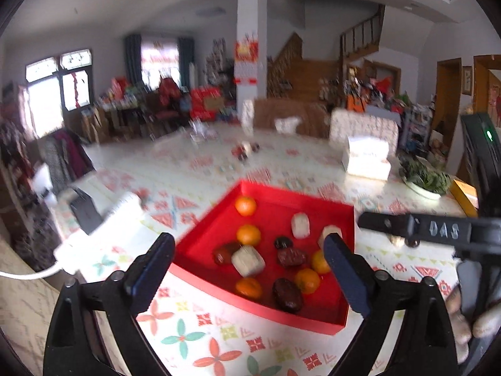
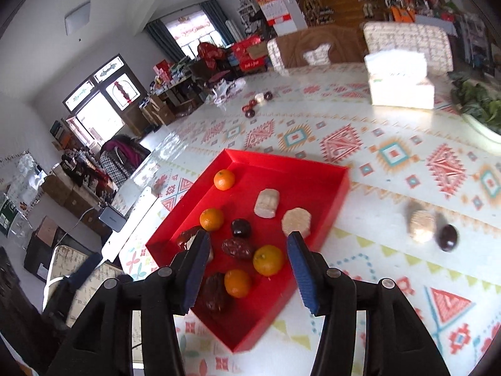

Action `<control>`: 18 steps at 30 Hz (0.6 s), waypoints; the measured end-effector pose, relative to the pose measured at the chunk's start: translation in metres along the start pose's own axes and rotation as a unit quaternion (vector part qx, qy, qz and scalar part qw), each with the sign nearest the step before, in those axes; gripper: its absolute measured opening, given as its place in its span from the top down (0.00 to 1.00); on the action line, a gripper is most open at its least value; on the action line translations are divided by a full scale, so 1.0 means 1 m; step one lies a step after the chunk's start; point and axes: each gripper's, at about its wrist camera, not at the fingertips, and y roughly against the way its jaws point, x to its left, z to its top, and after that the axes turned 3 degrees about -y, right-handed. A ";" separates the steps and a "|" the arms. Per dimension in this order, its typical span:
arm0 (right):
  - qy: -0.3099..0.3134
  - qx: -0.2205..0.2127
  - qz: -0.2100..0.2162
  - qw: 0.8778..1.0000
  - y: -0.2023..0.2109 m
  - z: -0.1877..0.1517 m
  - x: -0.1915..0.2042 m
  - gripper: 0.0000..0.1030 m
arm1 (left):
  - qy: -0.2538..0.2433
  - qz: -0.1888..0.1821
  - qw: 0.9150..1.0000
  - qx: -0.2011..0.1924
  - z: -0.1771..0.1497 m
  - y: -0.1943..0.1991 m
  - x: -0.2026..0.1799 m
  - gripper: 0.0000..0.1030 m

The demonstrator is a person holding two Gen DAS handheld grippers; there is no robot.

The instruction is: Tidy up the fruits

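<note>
- Right tool (image 2: 247, 261): released, empty, hanging over the near corner of the red tray (image 2: 332, 202).
- Left tool (image 1: 249, 269): spread wide, empty, also above the tray.
- Two loose pieces on the counter (image 2: 391, 125), a pale wrapped one (image 2: 421, 225) touching a dark date (image 2: 447, 237), lie right of the tray, likely nearer the right tool.

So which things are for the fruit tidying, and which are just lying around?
For the job: red tray, oranges, dark dates, pale cakes, the loose cake and date.
Lying about: tissue box, bowl of greens.
</note>
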 end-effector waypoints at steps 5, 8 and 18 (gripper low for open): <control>0.029 -0.036 -0.024 0.999 0.036 -0.021 0.005 0.37 | -0.014 0.073 0.992 -0.102 0.006 0.054 -0.011 0.00; 0.051 -0.057 -0.036 0.996 0.056 -0.036 0.009 0.32 | -0.019 0.121 0.978 -0.168 0.008 0.090 -0.020 0.00; 0.096 -0.099 -0.044 0.990 0.103 -0.080 0.015 0.13 | -0.014 0.180 0.966 -0.182 -0.001 0.120 -0.044 0.00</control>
